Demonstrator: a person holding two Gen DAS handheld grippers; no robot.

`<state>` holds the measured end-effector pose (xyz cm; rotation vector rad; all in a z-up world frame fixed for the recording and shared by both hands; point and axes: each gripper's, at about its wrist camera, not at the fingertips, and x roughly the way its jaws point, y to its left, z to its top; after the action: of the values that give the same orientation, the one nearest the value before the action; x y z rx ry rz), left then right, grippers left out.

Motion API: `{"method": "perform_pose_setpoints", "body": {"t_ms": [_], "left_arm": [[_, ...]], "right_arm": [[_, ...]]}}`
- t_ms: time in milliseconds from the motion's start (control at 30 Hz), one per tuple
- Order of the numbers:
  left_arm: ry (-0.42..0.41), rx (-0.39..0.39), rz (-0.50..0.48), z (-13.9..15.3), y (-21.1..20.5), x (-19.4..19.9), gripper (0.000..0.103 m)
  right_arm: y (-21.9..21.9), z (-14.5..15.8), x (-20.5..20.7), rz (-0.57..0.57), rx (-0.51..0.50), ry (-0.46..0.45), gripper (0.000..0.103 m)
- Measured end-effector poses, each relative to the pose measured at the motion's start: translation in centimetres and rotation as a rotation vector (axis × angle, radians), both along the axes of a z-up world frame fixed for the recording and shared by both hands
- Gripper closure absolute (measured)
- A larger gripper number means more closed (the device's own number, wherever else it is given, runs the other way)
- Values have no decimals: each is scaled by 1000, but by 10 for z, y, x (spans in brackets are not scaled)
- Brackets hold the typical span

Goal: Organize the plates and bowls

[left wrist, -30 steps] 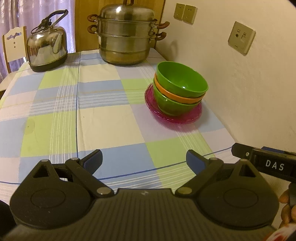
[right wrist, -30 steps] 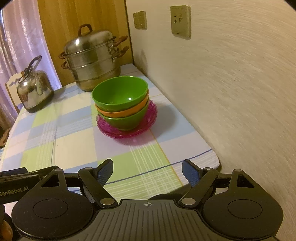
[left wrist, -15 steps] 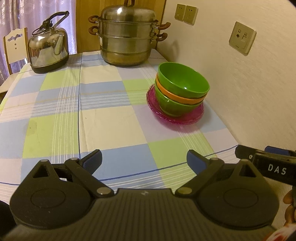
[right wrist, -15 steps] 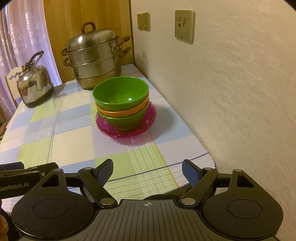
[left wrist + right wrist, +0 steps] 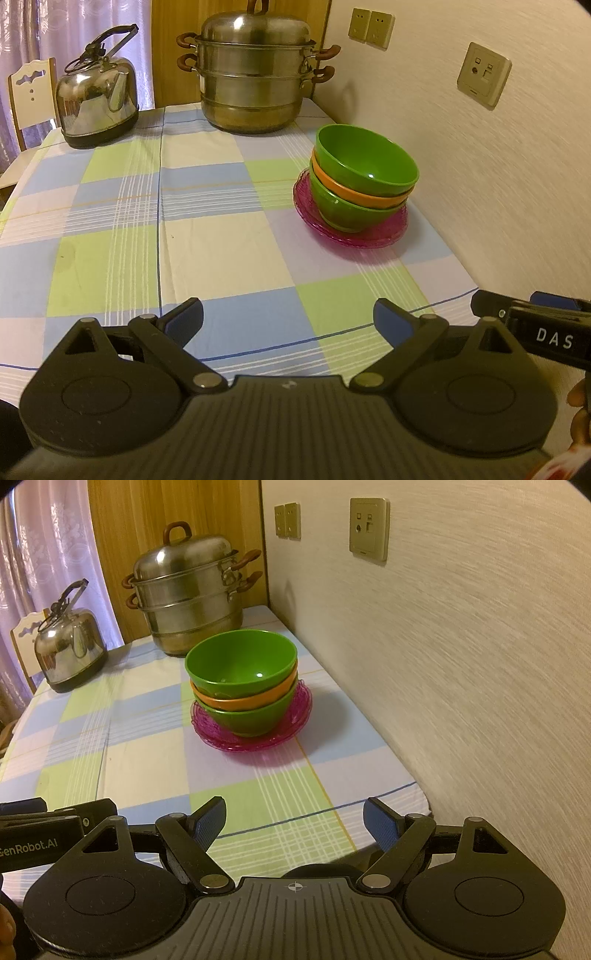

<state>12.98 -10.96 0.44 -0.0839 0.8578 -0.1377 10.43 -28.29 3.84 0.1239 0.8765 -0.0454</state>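
Beyond both fingers [image 5: 382, 829], bowl stack [image 5: 242, 685].

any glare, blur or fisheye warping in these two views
Left wrist view: warm dim light, dark vignette corners, small glare on the top green bowl and bright reflections on the kettle; the wall looks streaked. Right wrist view: the wall is smeared too, a glare dot sits inside that bowl, and the fisheye bends the table edge.

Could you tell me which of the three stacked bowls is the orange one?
The middle bowl: only its orange rim shows, between the top green bowl and the bottom green bowl on the pink plate.
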Motion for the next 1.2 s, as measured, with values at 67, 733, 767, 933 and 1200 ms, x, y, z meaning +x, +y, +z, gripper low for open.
{"method": "perform_pose_setpoints", "body": {"t_ms": [67,733,767,933,1200], "left_arm": [[0,1,0,0,0,0,5],[5,-1,2,-2,1,-1,4],[5,-2,1,-2,2,-1,4],[7,-1,3,-2,2,-1,4],[1,-3,-3,-2,2,-2,4]], "right_arm": [[0,0,0,-1,0,2,22],[-2,-1,0,-1,-1,4,22],[-2,-1,0,-1,0,3,22],[-2,-2,0,0,0,5,22],[-2,-2,0,0,1,5,22]]}}
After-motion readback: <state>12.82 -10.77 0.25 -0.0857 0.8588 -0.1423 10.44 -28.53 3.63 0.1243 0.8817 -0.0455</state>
